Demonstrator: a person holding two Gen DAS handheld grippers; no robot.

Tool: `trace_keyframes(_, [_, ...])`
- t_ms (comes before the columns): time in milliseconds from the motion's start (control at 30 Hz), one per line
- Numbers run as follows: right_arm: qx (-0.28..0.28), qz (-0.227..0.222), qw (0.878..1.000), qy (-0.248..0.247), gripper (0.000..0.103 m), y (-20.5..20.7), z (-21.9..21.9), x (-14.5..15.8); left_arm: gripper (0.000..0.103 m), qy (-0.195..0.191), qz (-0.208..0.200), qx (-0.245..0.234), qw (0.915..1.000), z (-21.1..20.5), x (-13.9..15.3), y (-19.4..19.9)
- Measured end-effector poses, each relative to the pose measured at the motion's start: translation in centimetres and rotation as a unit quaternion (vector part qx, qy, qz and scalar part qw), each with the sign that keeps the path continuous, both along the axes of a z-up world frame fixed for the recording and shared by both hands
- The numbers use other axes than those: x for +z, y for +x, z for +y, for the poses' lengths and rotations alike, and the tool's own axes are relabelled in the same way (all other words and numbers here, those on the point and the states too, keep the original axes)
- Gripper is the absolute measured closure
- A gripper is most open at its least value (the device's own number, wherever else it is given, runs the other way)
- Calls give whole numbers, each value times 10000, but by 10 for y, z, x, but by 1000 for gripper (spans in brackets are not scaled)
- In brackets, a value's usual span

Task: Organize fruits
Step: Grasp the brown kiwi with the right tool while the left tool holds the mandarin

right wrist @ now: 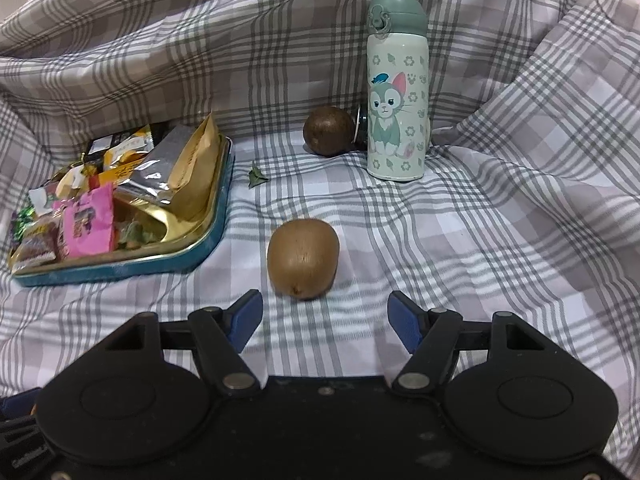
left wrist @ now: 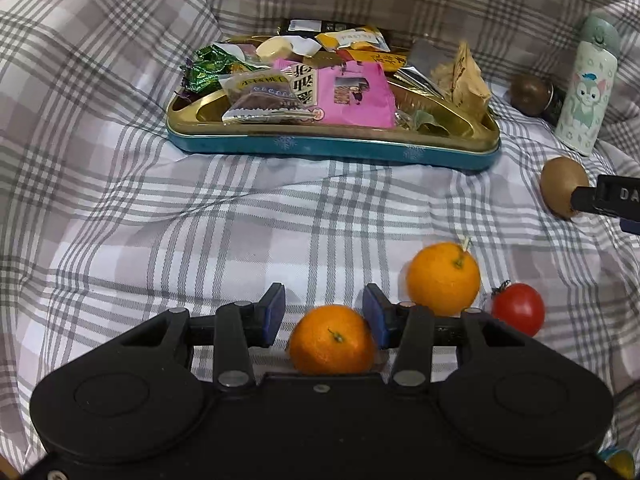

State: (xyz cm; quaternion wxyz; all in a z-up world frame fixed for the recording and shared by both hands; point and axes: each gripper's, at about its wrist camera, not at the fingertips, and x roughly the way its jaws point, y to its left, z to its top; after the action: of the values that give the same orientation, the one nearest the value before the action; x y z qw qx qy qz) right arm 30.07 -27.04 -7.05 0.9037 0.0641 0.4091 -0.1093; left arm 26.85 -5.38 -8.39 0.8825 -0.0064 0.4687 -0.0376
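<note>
The left gripper [left wrist: 324, 312] stands apart, a mandarin [left wrist: 331, 340] low in the frame between its pads, against the right pad and clear of the left. The right gripper [right wrist: 325, 320] gapes empty, the kiwi [right wrist: 303, 258] just above it at mid-frame on the plaid cloth [right wrist: 500, 240].

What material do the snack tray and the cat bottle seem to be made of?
Snack tray: probably thin metal, a tin; its gold inside is glossy and mirror-like, and its teal wall looks painted. Cat bottle: a smooth printed body, metal or plastic, unclear which; the green lid looks like matte plastic.
</note>
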Motion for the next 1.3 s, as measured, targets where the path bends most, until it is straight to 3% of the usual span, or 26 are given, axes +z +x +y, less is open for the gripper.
trace_keyframes(700, [133,266,9982,-527,32,67,7,-35,49,76,-185,-170,9997,-3,-1,-4])
trace_keyframes(800, [227,210,9984,-472,50,64,6,-36,48,77,-192,-170,9996,-3,-1,-4])
trace_keyframes(1033, [365,299,9985,-283,49,54,4,-28,48,78,-190,-169,9996,-2,-1,-4])
trace_keyframes(1300, [450,306,9985,-71,49,6,4,-10,48,79,-183,-162,9997,-2,-2,-4])
